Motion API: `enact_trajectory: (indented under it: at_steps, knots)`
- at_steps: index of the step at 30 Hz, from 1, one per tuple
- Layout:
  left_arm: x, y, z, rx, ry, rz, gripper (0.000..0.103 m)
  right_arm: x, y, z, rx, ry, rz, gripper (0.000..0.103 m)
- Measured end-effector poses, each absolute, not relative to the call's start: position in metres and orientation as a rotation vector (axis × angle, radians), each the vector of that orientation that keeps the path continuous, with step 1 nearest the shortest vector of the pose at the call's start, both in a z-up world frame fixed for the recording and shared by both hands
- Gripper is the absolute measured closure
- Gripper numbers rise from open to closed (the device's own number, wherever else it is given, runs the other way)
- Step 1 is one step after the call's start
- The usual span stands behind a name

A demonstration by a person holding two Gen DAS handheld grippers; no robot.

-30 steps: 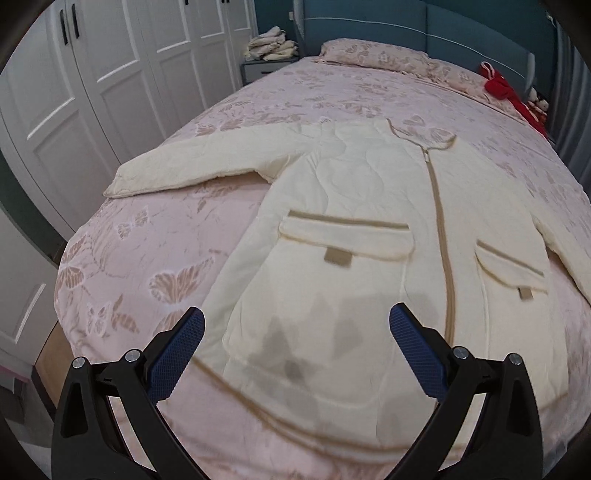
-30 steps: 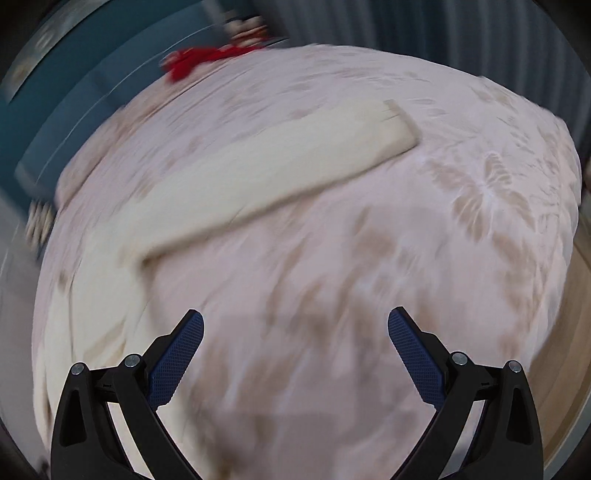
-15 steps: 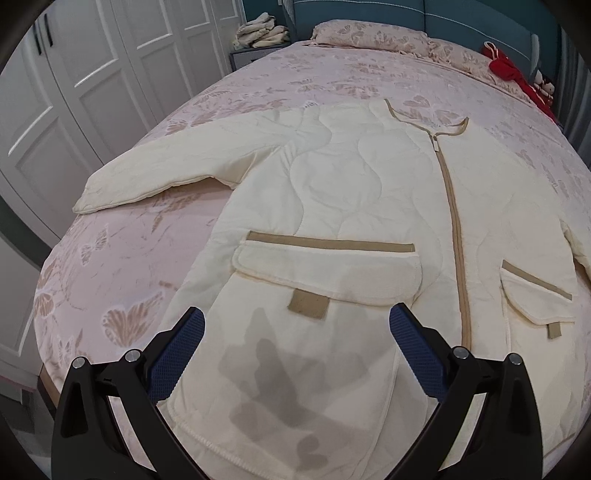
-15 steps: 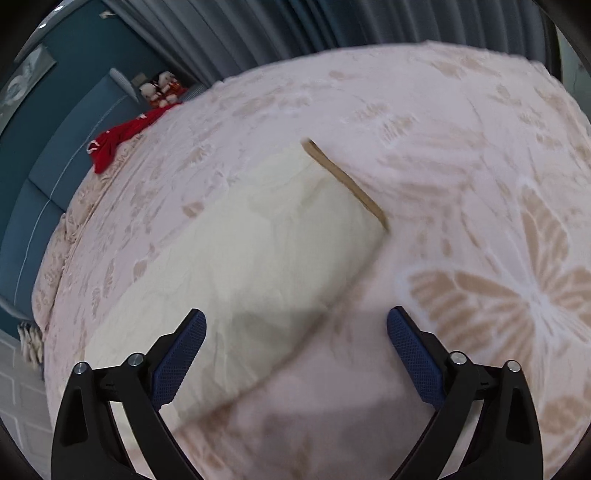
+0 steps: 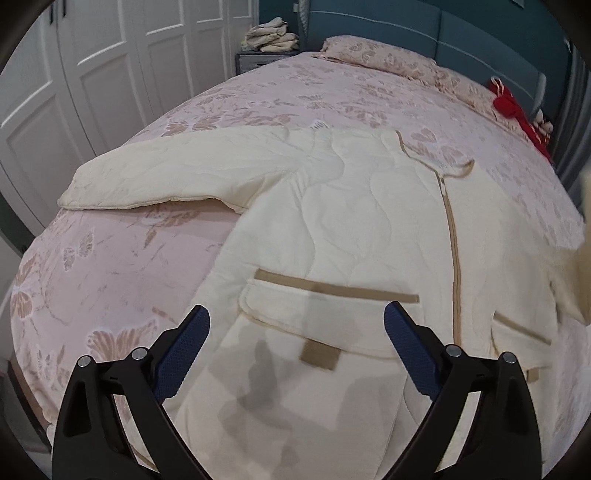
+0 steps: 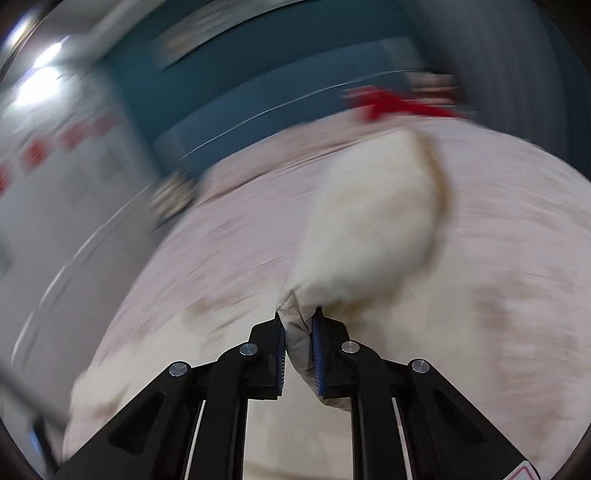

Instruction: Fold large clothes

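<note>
A cream quilted jacket (image 5: 354,236) with a tan zip and two flap pockets lies face up on the pink bed (image 5: 122,258). Its left sleeve (image 5: 173,173) stretches out flat toward the wardrobe side. My left gripper (image 5: 295,332) is open and empty, hovering above the jacket's lower left pocket. My right gripper (image 6: 298,332) is shut on the jacket's right sleeve (image 6: 369,221) and holds it lifted off the bed, cuff hanging away from me. The right wrist view is blurred by motion. The lifted sleeve shows at the right edge of the left wrist view (image 5: 580,266).
White wardrobe doors (image 5: 92,74) stand left of the bed. A nightstand with folded cloths (image 5: 271,35) is at the far left of the teal headboard (image 5: 461,29). A pillow (image 5: 388,59) and a red garment (image 5: 517,110) lie at the head.
My right gripper has closed on the right sleeve near its cuff and lifted it, swinging fast. My left gripper has moved closer over the jacket and stays open.
</note>
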State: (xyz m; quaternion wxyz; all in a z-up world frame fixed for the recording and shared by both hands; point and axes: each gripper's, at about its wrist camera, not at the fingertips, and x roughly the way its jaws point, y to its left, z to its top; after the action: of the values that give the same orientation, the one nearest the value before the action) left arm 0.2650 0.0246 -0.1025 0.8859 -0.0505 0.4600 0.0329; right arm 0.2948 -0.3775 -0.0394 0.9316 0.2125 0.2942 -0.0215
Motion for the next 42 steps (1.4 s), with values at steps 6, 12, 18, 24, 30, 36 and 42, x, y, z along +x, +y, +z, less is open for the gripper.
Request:
enact_trajectory:
  at_steps: [6,12,18,24,30,36,42]
  knots:
    - [0.268,0.063,-0.09,-0.195,0.929,0.053,0.01,0.345,-0.161,-0.122,0.244,0.866,0.332,0.08]
    - [0.293,0.087,-0.11,-0.425,0.985,-0.072,0.007,0.308,-0.116,-0.168,0.161,0.969,0.336,0.055]
    - [0.322,0.071,-0.158,-0.612,1.108,-0.125,0.006,0.248,-0.219,-0.141,0.416,0.859,0.109,0.039]
    - [0.333,0.04,-0.16,-0.617,1.116,-0.179,0.04,0.233,-0.355,-0.151,0.69,0.796,-0.179,0.038]
    - [0.352,0.026,-0.127,-0.466,1.034,-0.207,0.094,0.272,-0.409,-0.189,0.893,0.837,-0.22,0.082]
    - [0.371,0.036,-0.077,-0.299,0.864,-0.186,0.094,0.28,-0.386,-0.129,0.732,0.627,-0.145,0.095]
    - [0.357,0.034,-0.174,-0.215,1.071,-0.12,0.094,0.291,-0.387,-0.21,0.698,0.858,-0.231,0.097]
